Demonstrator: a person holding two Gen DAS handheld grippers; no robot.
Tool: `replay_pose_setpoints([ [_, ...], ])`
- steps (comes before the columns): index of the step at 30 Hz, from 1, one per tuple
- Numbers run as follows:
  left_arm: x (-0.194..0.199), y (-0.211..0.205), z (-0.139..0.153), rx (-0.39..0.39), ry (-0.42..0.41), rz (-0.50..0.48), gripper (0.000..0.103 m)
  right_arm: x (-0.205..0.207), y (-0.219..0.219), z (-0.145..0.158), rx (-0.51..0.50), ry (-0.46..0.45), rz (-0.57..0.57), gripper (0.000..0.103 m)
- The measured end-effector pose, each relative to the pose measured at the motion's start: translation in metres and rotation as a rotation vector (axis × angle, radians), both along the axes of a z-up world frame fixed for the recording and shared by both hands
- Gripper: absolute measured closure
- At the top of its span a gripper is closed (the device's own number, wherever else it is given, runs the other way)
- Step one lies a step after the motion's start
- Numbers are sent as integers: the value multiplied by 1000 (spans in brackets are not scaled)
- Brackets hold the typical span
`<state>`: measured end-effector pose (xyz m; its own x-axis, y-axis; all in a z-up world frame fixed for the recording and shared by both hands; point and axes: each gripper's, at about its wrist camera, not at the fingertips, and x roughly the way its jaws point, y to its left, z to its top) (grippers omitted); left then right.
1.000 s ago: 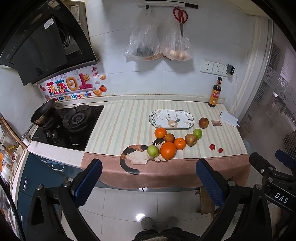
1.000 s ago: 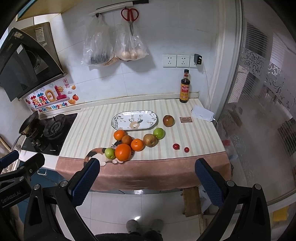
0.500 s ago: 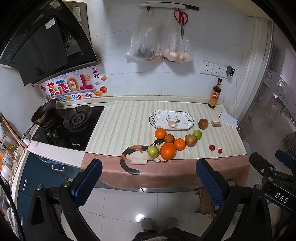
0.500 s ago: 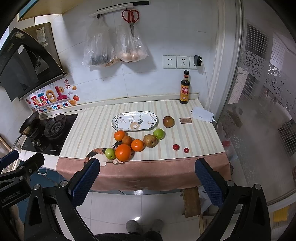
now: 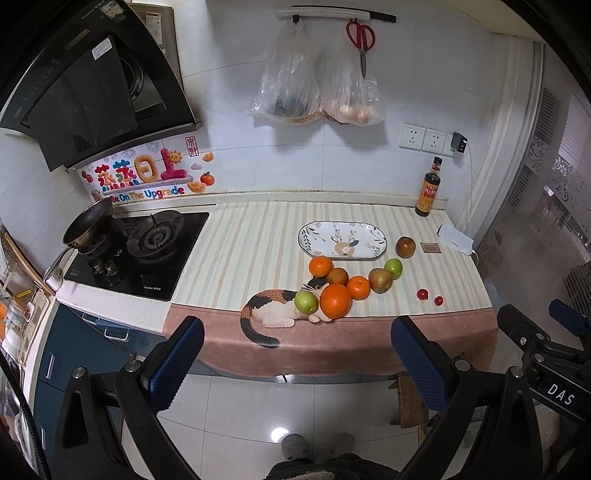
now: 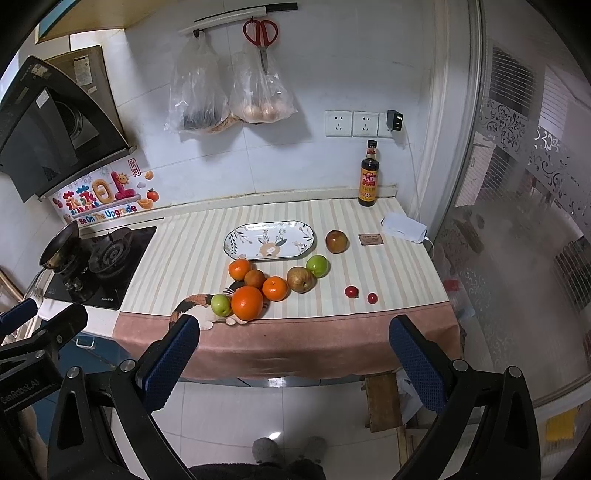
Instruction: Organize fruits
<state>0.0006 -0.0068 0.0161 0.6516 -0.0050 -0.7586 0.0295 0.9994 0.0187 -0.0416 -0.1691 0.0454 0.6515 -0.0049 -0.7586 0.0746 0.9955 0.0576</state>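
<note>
An oval patterned plate [image 5: 342,240] [image 6: 269,240] lies on the striped counter cloth with nothing on it. In front of it sits a cluster of fruit: a big orange [image 5: 335,301] [image 6: 247,302], smaller oranges [image 5: 320,266] [image 6: 275,288], green apples [image 5: 306,301] [image 6: 317,265], a brown pear [image 5: 380,280] [image 6: 301,279]. A red-brown apple [image 5: 405,246] [image 6: 336,241] and two small red fruits [image 5: 422,294] [image 6: 351,291] lie apart to the right. My left gripper [image 5: 295,362] and right gripper [image 6: 295,362] hang open over the floor, well short of the counter, both empty.
A gas hob [image 5: 140,251] with a pan [image 5: 88,221] is at the left. A sauce bottle [image 6: 369,177] stands at the back right, near a white packet [image 6: 404,227]. Bags and scissors [image 6: 260,35] hang on the wall. A wooden stool [image 6: 382,398] stands under the counter edge.
Both views have drifted very slightly; the counter and fruit sit marginally closer. Nothing on the counter has moved and both grippers stay open.
</note>
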Motion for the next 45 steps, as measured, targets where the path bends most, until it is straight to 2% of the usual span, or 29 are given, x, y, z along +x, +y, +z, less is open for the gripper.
replay_pose_setpoints([
  [21,-3,1,-3,-4,-4,1,0,-3,0,0,2,7,0,0],
  [25,-2,-4,4,-6,-1,-4,0,-1,0,-2,8,8,-11,0],
  [29,13,0,3,14,-46,10,0,7,-2,-8,50,-15,-34,0],
  [32,31,10,-8,36,-66,22,0,18,0,-19,101,-28,-32,0],
  [37,72,29,-39,80,-43,57,0,54,3,-49,174,2,-57,0],
  [41,112,41,-68,99,22,98,0,96,8,-81,207,75,-68,0],
  [45,156,47,-106,105,115,127,0,150,8,-132,256,190,-54,0],
])
